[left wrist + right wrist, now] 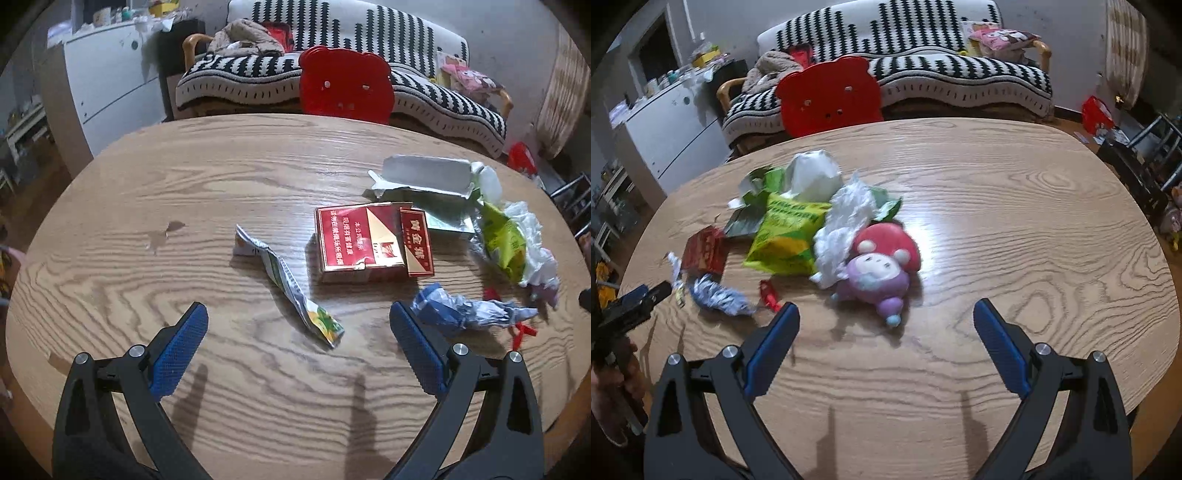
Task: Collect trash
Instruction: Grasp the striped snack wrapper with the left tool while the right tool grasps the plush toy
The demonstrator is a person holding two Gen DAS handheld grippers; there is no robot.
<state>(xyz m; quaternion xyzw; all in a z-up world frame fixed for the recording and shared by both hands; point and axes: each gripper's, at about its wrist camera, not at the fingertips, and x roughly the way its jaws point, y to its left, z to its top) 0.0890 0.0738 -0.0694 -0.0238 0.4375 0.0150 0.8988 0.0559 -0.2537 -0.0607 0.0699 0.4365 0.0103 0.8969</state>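
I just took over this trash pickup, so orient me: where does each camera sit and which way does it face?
Left wrist: on the open left gripper above the wooden table, facing the twisted wrapper and red cigarette pack.
Right wrist: on the open right gripper, facing the plush toy and green bag; the left gripper shows at its left edge.
Shared: table, cigarette pack, green bag, red chair.

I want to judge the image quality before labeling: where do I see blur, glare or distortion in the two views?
Left wrist view: mostly sharp, print on the red cigarette pack is legible; fisheye bends the table edge; dark vignette at the corners. Right wrist view: the plush toy and the green snack bag are softly blurred; a bright glare patch lies on the wood beside the toy.
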